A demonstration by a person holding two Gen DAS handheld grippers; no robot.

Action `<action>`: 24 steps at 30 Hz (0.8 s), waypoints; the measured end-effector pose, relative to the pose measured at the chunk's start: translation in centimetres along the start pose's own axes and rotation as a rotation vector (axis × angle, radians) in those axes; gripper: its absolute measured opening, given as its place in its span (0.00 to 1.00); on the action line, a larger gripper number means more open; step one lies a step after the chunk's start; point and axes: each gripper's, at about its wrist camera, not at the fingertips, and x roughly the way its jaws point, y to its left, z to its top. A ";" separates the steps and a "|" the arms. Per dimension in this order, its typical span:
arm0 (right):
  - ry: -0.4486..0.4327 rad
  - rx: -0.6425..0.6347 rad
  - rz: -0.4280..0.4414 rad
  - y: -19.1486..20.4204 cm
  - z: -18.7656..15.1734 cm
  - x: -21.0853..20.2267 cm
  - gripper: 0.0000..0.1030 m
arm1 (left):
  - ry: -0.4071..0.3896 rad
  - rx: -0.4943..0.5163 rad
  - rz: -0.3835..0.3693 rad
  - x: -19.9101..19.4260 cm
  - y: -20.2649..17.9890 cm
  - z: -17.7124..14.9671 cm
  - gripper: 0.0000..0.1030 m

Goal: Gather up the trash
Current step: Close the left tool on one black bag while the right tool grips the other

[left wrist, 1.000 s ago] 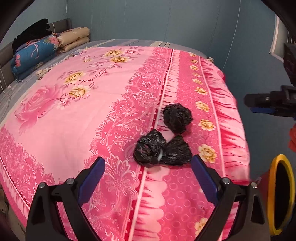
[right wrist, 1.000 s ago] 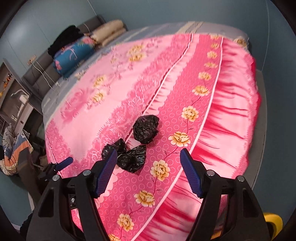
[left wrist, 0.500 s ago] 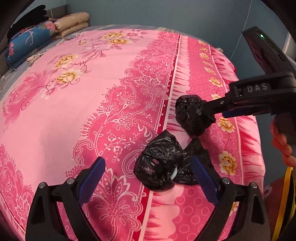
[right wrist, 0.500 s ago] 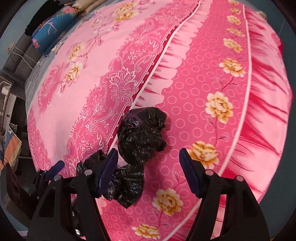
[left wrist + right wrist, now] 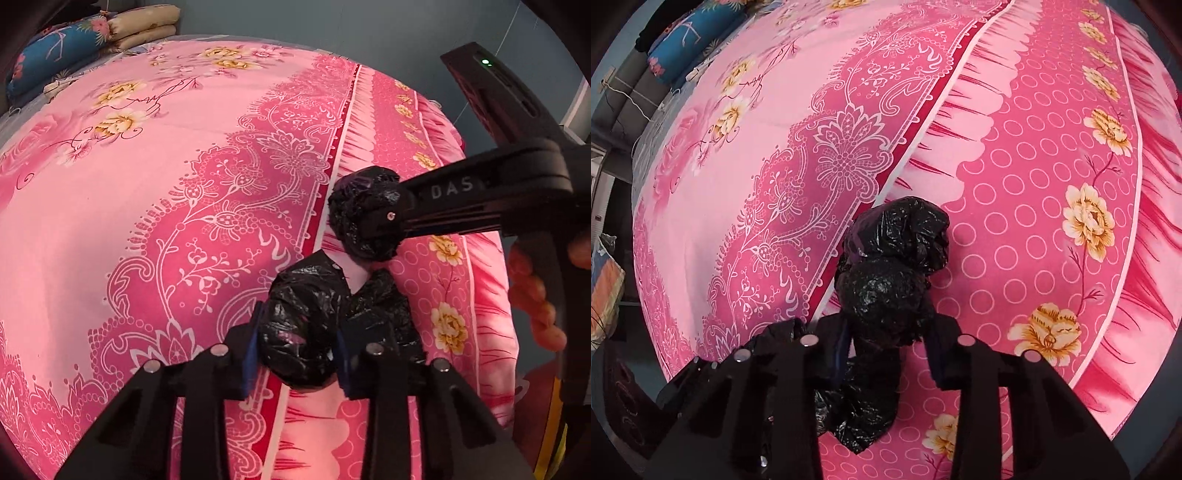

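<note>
Three crumpled black plastic bags lie together on the pink flowered bedspread (image 5: 147,221) near its right edge. My left gripper (image 5: 297,343) is closing, and its blue pads press on the nearest bag (image 5: 303,317) from both sides. A second bag (image 5: 388,306) lies against it on the right. My right gripper (image 5: 888,347) is closing too, pads squeezing the farther, rounder bag (image 5: 894,258). In the left wrist view that bag (image 5: 351,206) sits in the right gripper (image 5: 373,221), which reaches in from the right. The other bags (image 5: 864,406) lie under the right gripper.
A person's hand (image 5: 532,295) holds the right gripper's handle. A yellow-rimmed bin (image 5: 554,424) stands below the bed's right edge. A blue flowered pillow (image 5: 55,55) and folded beige quilts (image 5: 144,26) lie at the bed's far end. Blue-grey walls surround the bed.
Both grippers have come down onto the bags. Their jaws, wide apart before, have narrowed onto one bag each.
</note>
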 end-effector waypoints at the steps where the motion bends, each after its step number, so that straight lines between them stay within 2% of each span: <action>1: -0.009 -0.008 -0.009 0.2 -0.1 -0.2 0.26 | -0.005 0.001 -0.002 -0.3 0.0 -0.1 0.29; 5: -0.034 -0.005 -0.018 0.1 -0.5 -1.1 0.24 | -0.020 0.004 -0.002 -1.3 0.4 -0.8 0.27; 8: -0.094 0.000 -0.029 -0.2 -1.0 -3.3 0.24 | -0.046 0.011 0.000 -2.8 0.4 -1.2 0.27; 12: -0.177 0.017 0.020 -1.1 -2.6 -7.5 0.24 | -0.101 0.018 -0.034 -5.5 -0.2 -1.5 0.27; 14: -0.210 0.022 0.033 -1.4 -3.5 -9.4 0.24 | -0.129 0.035 -0.020 -6.9 -0.9 -1.8 0.27; 17: -0.280 0.052 0.056 -2.6 -6.2 -13.4 0.24 | -0.149 0.030 -0.065 -8.8 -1.8 -2.9 0.27; 24: -0.416 0.091 0.088 -4.2 -12.4 -20.9 0.24 | -0.225 0.073 -0.067 -14.1 -5.1 -4.7 0.27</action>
